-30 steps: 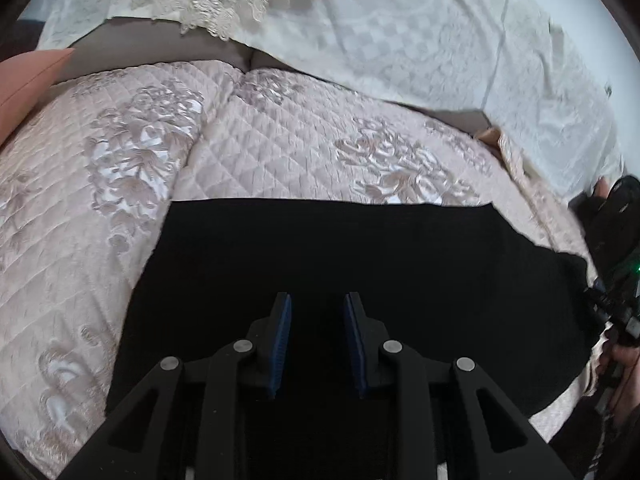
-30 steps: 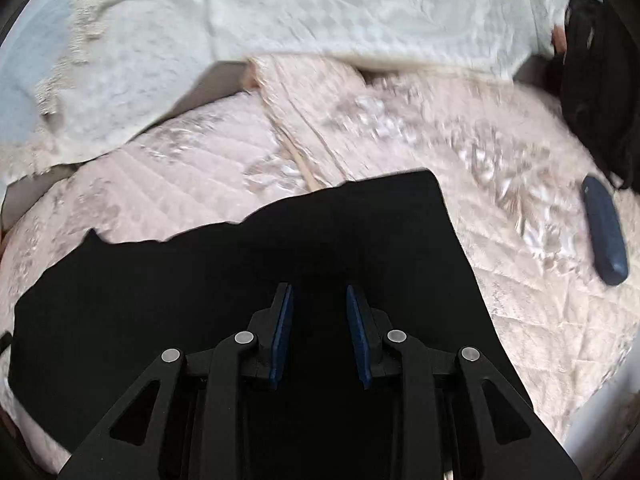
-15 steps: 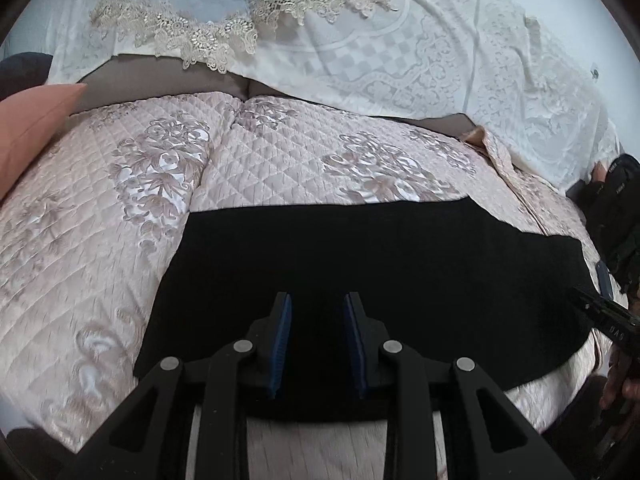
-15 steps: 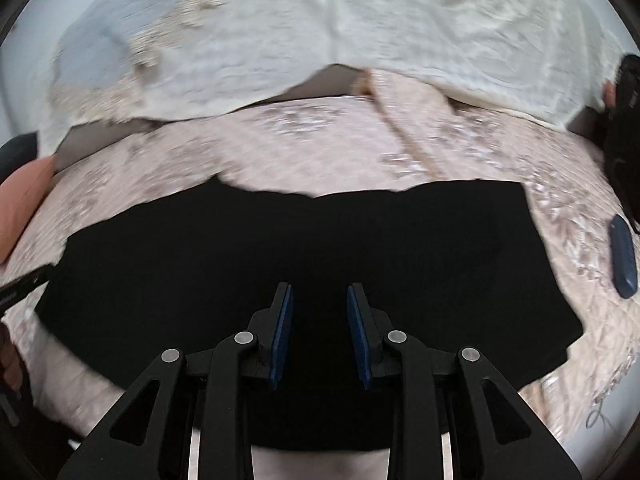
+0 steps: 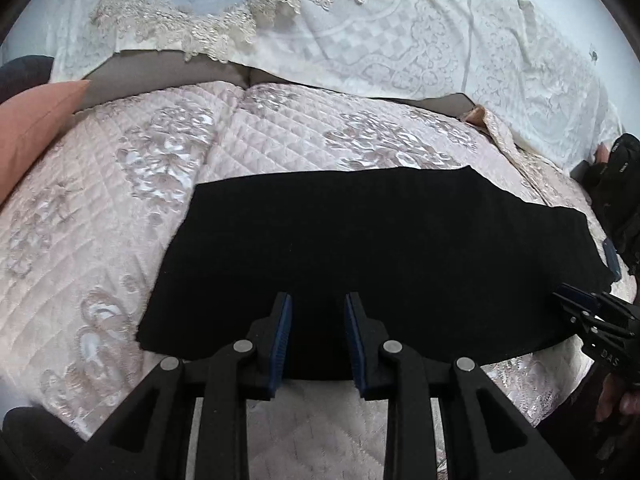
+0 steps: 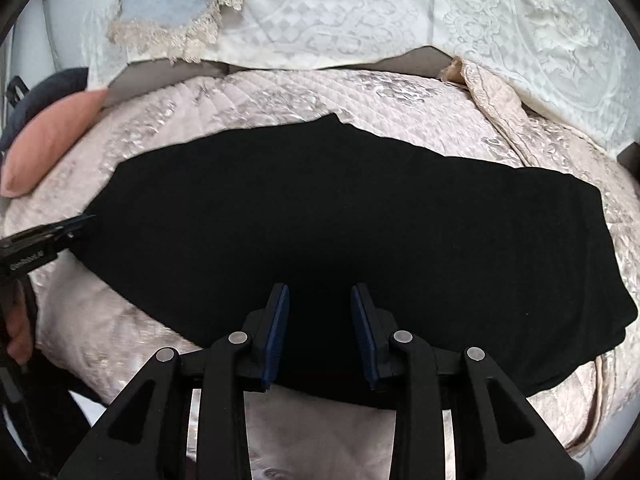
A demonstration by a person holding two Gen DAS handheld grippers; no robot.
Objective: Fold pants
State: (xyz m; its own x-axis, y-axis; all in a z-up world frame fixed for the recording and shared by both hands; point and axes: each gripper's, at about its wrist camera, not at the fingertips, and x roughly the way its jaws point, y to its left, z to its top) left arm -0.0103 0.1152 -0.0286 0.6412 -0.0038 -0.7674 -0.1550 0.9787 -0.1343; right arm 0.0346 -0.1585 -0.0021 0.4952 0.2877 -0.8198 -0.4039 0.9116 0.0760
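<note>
The black fabric pants (image 5: 372,264) lay flat across the quilted pale-pink bedspread with silvery flower patterns (image 5: 132,184), spread as one long dark band with a stepped far edge. They looked already doubled leg over leg, judging by the single width and the thicker layered edge at the pants' right end (seen best from the right wrist); the shorter folds, end to end, appeared not yet made, so the task seemed roughly midway.

The left gripper (image 5: 318,336) hung above the near edge of the pants with its blue pads partly apart and nothing between them. The right gripper (image 6: 320,332) hung likewise over the near edge, farther toward the pants' right end; its jaws had just been opening, and they too held nothing, the cloth lying below rather than pinched.

Beyond the pants, past the far edge, a white lace-trimmed cover (image 5: 360,48) draped over the sofa back or headboard (which one I could not tell). Off the pants' left end sat a salmon-pink cushion (image 6: 52,152). Off the right end lay a dark bag (image 5: 616,192) and a small dark-blue object (image 5: 611,258), both clear of the cloth.

Nothing rested on the pants, and the bedspread around them looked free enough for a fold either way.
</note>
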